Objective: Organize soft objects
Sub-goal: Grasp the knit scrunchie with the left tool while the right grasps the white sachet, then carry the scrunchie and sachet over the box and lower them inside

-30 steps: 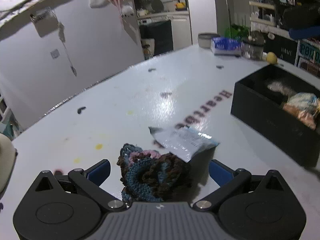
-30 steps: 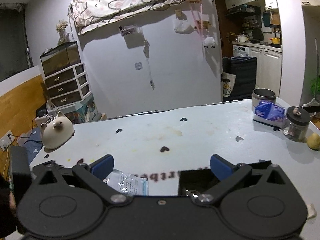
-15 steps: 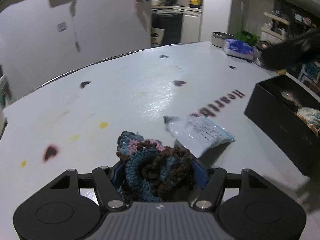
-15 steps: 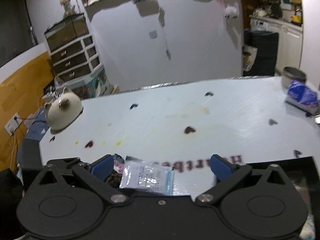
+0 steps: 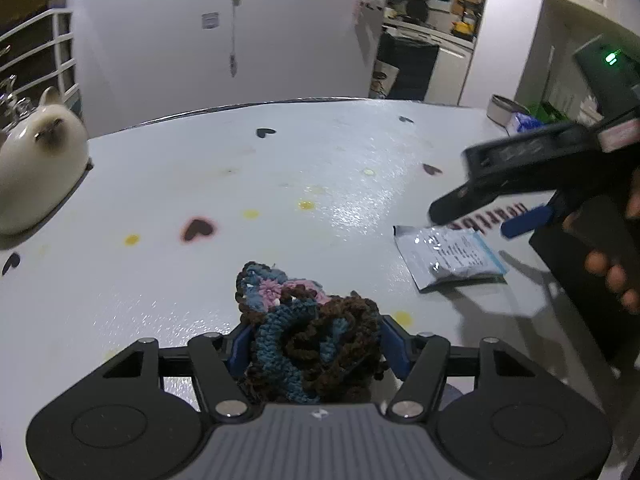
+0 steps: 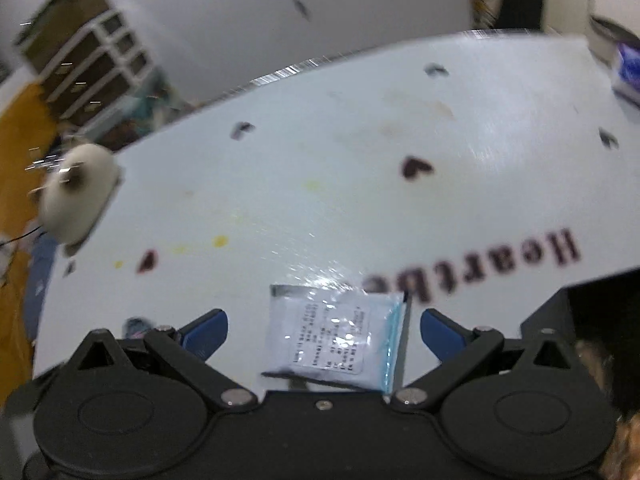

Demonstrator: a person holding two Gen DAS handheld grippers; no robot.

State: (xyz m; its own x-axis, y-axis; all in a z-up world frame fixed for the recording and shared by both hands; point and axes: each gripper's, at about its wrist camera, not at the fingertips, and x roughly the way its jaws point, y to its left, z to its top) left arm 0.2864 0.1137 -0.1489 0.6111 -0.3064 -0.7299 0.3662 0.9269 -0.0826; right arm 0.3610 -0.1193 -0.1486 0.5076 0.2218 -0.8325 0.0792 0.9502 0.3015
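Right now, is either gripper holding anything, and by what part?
The left gripper is clamped across the middle of the bunched crochet piece. The right gripper holds nothing; its jaws stand open over the plastic packet.

A glossy white table (image 5: 328, 168) with small dark heart prints and yellow spots fills the room's middle. Behind it stands a plain white wall (image 5: 280, 28). To the left is a white drawer unit (image 6: 96, 64) (blurred), and a dim kitchen counter (image 5: 432, 36) at the back right.
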